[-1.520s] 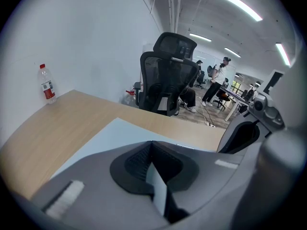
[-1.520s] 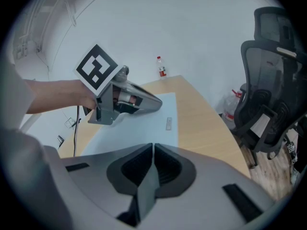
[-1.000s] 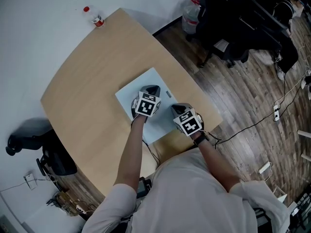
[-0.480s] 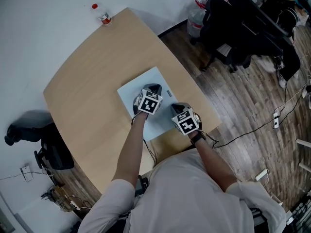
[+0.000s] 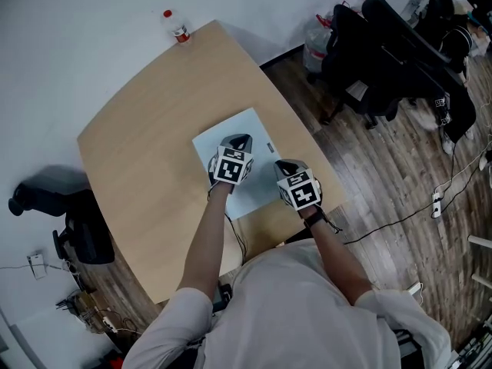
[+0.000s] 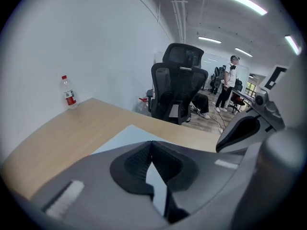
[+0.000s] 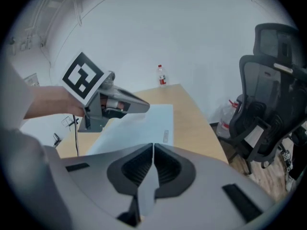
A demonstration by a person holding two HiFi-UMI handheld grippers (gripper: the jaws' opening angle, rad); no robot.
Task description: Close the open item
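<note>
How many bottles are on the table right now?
1. The small red-capped bottle stands upright at the far corner of the table. Part of the near tabletop is covered from view, so another may be hidden.

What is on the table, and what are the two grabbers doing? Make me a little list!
Table: light wood, curved edge
Main thing: light blue flat item, lying flat on the table
Left gripper: over the item, jaws together, nothing held
Right gripper: near the item's edge, jaws together, nothing held
Bottle: upright at the far corner
</note>
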